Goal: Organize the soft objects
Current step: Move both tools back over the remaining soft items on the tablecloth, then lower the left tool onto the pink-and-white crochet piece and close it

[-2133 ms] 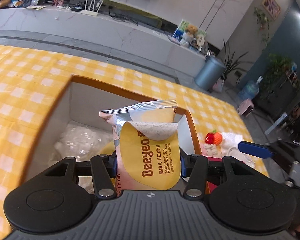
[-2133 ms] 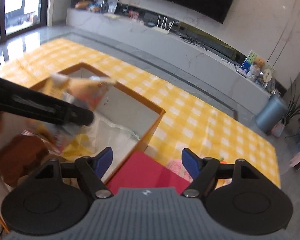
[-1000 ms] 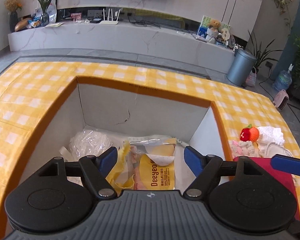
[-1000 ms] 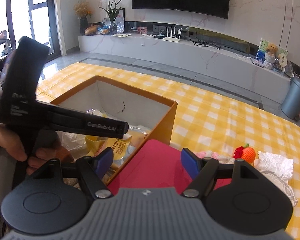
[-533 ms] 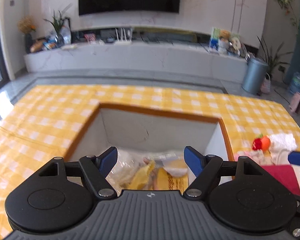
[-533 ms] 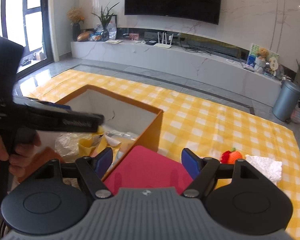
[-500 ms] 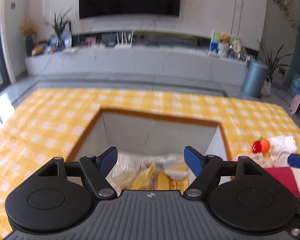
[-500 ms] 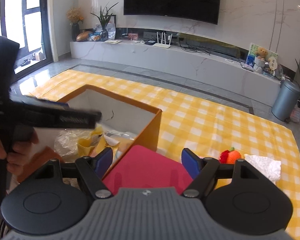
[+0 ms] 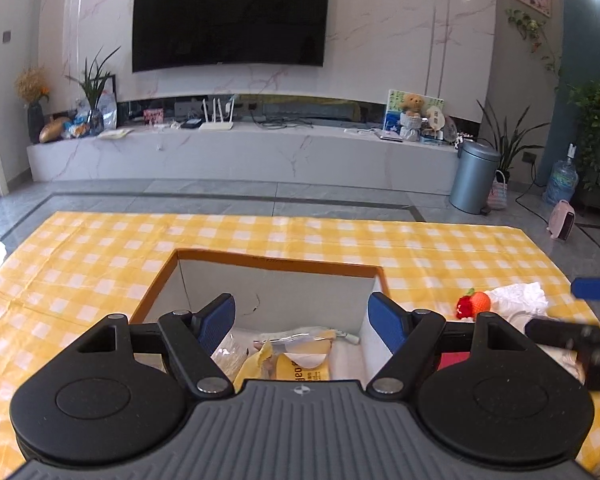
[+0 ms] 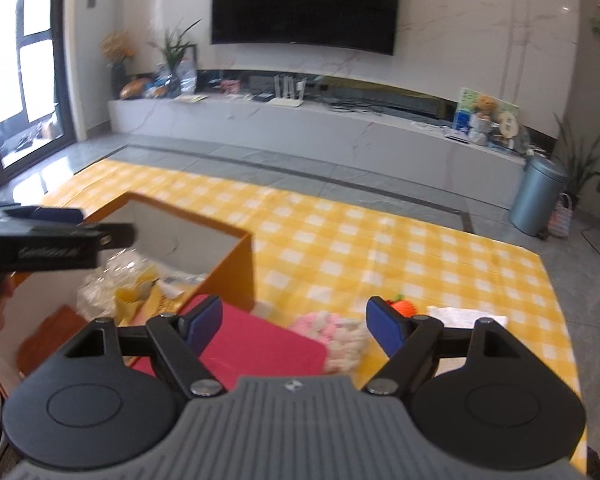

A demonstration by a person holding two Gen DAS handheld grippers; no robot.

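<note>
An open cardboard box point(image 9: 278, 266) point(image 10: 236, 268) stands on the yellow checked tablecloth. Inside lie a yellow wet-wipes pack point(image 9: 300, 364), a clear plastic bag point(image 10: 112, 276) and other soft packs. My left gripper point(image 9: 302, 320) is open and empty above the box. My right gripper point(image 10: 294, 322) is open and empty over a red cloth point(image 10: 256, 348) to the right of the box. Past the cloth lie a pink fluffy item point(image 10: 332, 332), an orange and red knitted toy point(image 9: 474, 303) point(image 10: 400, 306) and a white cloth point(image 9: 518, 298) point(image 10: 466, 316).
The table's far edge point(image 9: 284, 216) borders a grey tiled floor. A TV wall with a marble shelf stands behind. A grey bin point(image 9: 474, 178) stands at the back right. The left gripper shows at the left of the right wrist view point(image 10: 56, 246).
My left gripper let go of the wet-wipes pack, which now lies in the box, then rose and tilted up. My right gripper shifted right toward the soft items.
</note>
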